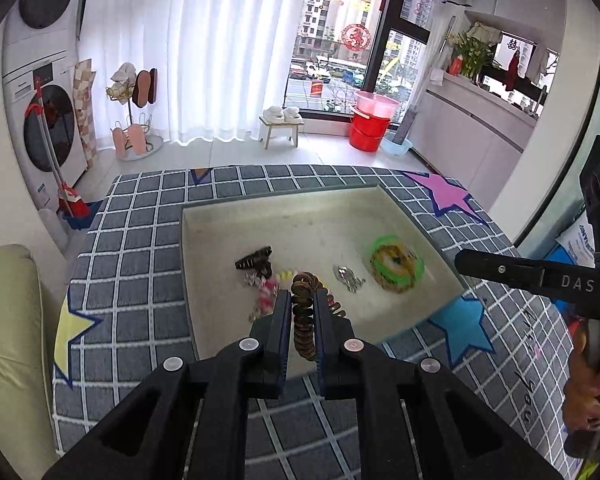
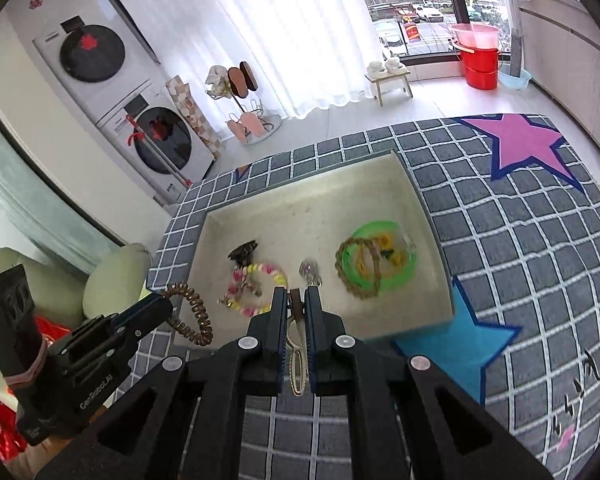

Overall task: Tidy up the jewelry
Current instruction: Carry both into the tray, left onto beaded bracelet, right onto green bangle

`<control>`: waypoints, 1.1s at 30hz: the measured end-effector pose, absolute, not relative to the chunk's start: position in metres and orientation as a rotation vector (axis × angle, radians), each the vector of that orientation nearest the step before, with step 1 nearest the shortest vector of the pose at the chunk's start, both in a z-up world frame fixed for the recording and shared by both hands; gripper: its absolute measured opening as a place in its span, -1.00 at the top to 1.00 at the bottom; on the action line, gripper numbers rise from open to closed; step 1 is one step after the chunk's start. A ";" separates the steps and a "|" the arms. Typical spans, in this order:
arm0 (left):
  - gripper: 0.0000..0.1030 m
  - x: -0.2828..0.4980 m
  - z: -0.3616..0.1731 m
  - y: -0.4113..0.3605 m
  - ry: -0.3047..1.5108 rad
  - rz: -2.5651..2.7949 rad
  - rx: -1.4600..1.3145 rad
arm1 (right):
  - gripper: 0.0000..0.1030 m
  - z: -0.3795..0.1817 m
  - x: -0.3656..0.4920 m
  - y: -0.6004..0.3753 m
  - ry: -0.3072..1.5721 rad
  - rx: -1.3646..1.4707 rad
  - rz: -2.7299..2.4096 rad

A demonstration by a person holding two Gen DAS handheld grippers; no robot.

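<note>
A shallow beige tray (image 1: 228, 240) (image 2: 236, 224) lies on a grey checked cloth. My left gripper (image 1: 303, 300) is shut on a brown spiral hair tie (image 1: 303, 320), held above the tray's near edge; the tie also shows in the right wrist view (image 2: 192, 312). My right gripper (image 2: 296, 296) is shut on a metal hair clip (image 2: 297, 356) above the tray's near rim. In the tray lie a black claw clip (image 1: 256, 262) (image 2: 243, 251), a pink and yellow bead bracelet (image 2: 256, 288), a silver trinket (image 1: 347, 278) (image 2: 310, 272) and green and yellow bangles (image 1: 398, 268) (image 2: 374, 264).
The cloth bears a blue star (image 1: 464, 328) (image 2: 456, 344), a purple star (image 2: 524, 144) and a yellow star (image 1: 70, 332). A pale green cushion (image 1: 8, 340) lies at the left. Washing machines, a shoe rack, a stool and red buckets stand beyond on the floor.
</note>
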State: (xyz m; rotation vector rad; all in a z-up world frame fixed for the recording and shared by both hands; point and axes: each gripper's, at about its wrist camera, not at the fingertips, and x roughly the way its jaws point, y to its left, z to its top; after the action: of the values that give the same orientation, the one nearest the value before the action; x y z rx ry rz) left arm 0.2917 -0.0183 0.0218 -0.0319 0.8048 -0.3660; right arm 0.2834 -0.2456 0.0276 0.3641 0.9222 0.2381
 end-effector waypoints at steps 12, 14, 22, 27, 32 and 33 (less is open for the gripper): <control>0.51 0.317 0.000 -0.033 0.839 -0.354 -0.015 | 0.82 0.004 0.311 -0.245 0.949 0.374 0.225; 0.51 0.319 -0.003 -0.034 0.842 -0.352 -0.009 | 0.82 0.000 0.314 -0.244 0.955 0.376 0.224; 0.51 0.328 -0.011 -0.037 0.853 -0.343 0.004 | 0.82 -0.013 0.323 -0.241 0.970 0.380 0.217; 0.51 0.333 -0.020 -0.038 0.869 -0.332 0.011 | 0.82 -0.025 0.331 -0.237 0.993 0.373 0.216; 0.51 0.339 -0.028 -0.042 0.872 -0.306 0.041 | 0.82 -0.038 0.339 -0.235 1.014 0.373 0.200; 0.51 0.340 -0.029 -0.043 0.871 -0.301 0.046 | 0.82 -0.039 0.340 -0.235 1.017 0.373 0.194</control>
State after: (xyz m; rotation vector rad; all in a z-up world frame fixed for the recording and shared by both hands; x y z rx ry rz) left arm 0.3400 -0.0428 -0.0290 0.0463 0.8714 -0.3012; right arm 0.3404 -0.2347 -0.0395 0.3727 1.0166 0.1942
